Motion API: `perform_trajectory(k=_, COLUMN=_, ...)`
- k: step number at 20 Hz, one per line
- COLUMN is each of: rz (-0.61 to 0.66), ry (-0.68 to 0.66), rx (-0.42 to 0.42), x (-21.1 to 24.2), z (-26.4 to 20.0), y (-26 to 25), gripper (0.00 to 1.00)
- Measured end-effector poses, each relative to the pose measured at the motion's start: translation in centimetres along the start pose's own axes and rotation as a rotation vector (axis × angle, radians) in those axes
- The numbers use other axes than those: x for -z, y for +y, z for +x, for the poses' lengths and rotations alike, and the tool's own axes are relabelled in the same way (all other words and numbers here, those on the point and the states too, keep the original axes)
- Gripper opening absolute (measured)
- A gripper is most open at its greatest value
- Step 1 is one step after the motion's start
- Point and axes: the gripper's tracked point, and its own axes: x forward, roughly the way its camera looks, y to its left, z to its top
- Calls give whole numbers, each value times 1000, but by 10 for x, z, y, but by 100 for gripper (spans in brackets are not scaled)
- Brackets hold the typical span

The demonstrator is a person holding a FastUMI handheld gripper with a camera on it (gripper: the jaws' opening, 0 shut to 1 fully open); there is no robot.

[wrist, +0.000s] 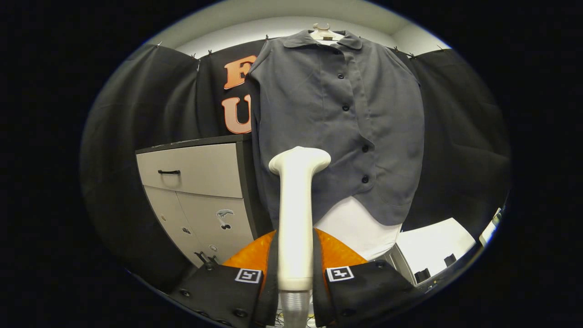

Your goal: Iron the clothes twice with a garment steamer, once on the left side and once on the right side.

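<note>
Cabinet (196, 182), pale, with one drawer handle, stands at left against the black booth wall. Claw (295, 273) closed narrow on the garment steamer (296, 214); both fingers press its white handle, which rises upright between them. Steamer head sits close to the lower front of the grey shirt (337, 123); contact cannot be told. Shirt hangs buttoned on a hanger (322, 33), beyond the fingers.

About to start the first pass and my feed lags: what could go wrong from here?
The steamer is clamped between the gripper's jaws by its slim handle, so it may twist as you press. Its head sits low on the shirt, close to the button row, and might snag. The cabinet crowds the left side.
</note>
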Motion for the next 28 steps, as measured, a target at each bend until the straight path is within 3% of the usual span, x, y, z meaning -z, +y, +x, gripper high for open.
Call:
perform_trajectory(k=8, rz=7, ry=-120, rx=-20, x=-61, z=-65, y=-5, gripper=38)
perform_trajectory(k=17, rz=58, ry=-318, rx=90, x=-160, z=-116, y=-69, gripper=38)
perform_trajectory(k=22, rz=17, ry=-379, rx=151, x=-201, z=-115, y=-108, gripper=38)
perform_trajectory(k=28, rz=47, ry=-382, rx=166, x=-247, z=-73, y=-148, gripper=38)
